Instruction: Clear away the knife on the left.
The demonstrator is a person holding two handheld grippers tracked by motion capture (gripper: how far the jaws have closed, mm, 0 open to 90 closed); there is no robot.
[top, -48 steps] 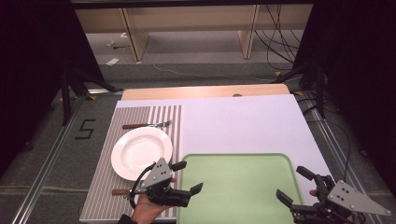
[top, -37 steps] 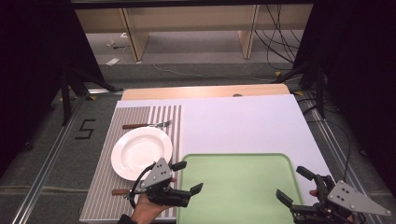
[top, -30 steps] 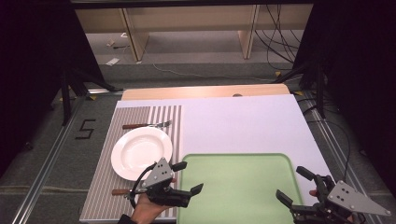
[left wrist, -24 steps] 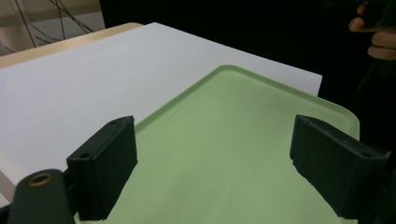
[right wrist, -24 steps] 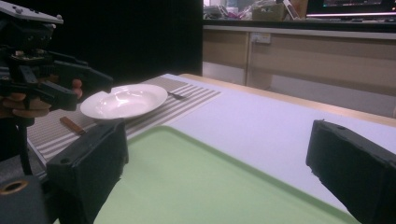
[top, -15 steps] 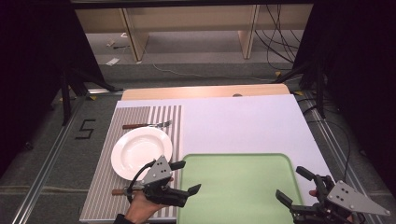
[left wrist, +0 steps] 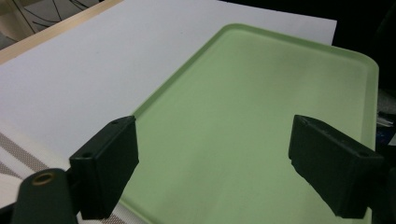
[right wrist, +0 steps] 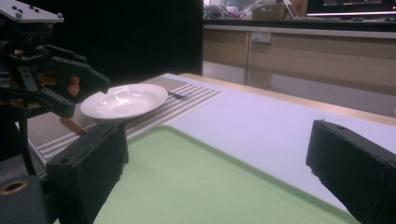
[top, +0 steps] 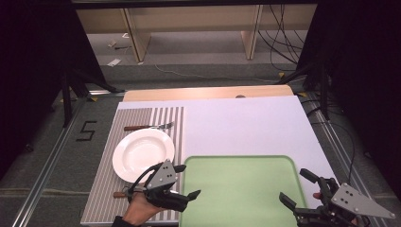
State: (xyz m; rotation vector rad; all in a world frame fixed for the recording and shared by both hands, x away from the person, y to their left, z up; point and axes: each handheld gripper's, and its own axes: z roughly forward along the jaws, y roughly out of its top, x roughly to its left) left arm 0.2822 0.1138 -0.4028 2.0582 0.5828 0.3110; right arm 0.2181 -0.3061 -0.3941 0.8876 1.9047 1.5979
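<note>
The left gripper (top: 185, 181) hovers over the near left corner of the green tray (top: 241, 189), its 2 jaws spread wide and holding nothing; the right gripper (top: 299, 186) sits at the tray's near right corner, jaws likewise spread. The tray lies on the white table (top: 246, 125), just beside the striped mat (top: 106, 189) bearing a white plate (top: 142, 152).

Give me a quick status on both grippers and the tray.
Left gripper open, right gripper open, both empty. Green tray bare, flat on table. Nothing in the way.

Matt green plastic tray (top: 243, 189) — glossy white ceramic plate (top: 143, 154) — woven striped placemat (top: 106, 189)
</note>
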